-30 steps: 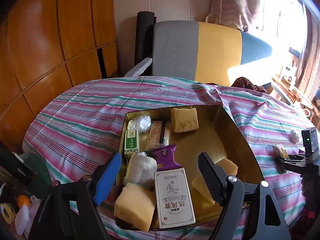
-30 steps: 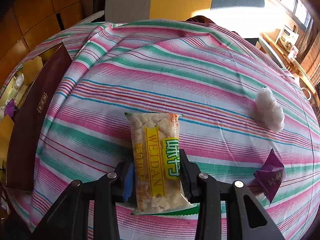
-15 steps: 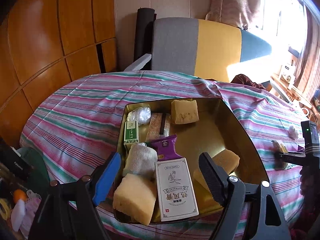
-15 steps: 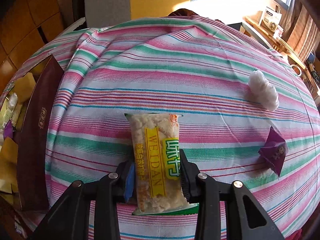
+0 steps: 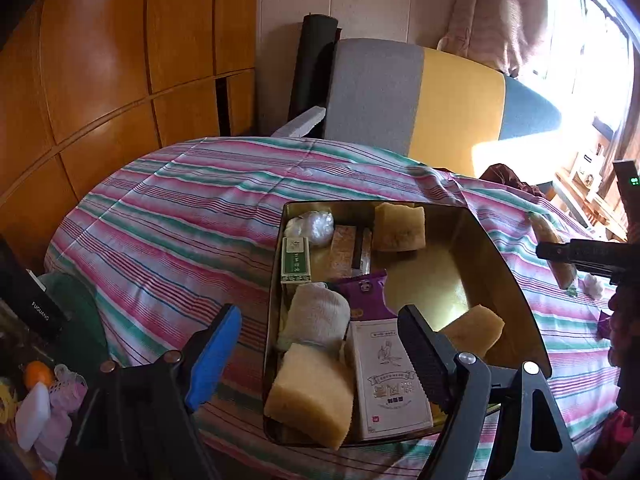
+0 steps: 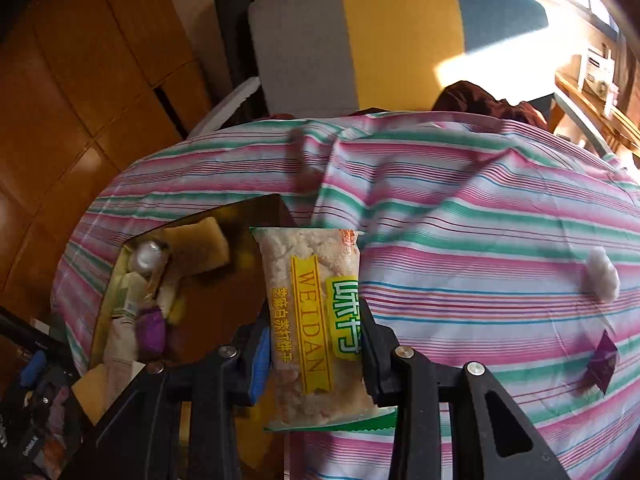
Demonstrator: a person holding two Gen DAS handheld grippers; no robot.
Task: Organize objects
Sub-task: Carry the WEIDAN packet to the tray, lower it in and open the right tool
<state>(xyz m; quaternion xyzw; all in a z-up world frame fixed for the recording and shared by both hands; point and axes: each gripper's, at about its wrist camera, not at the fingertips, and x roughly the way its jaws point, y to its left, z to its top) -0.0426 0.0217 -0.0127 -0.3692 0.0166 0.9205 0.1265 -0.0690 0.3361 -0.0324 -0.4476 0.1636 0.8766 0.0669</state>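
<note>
An open gold tin sits on the striped tablecloth. It holds yellow sponge blocks, a white box, a green-and-white box, a white roll and a purple packet. My left gripper hangs open above the tin's near end, nothing between its fingers. My right gripper is shut on a clear snack packet with yellow "WEIDAN" print, held in the air beside the tin. In the left wrist view, that right gripper shows at the right edge.
A white cotton ball and a purple sachet lie on the cloth at the right. A grey, yellow and blue chair stands behind the table. Wood panelling is at the left, with clutter below the table's left edge.
My right gripper lifted the snack packet off the cloth and carried it left, so the tin now lies just beside it. The left gripper drifted slightly over the tin, still open.
</note>
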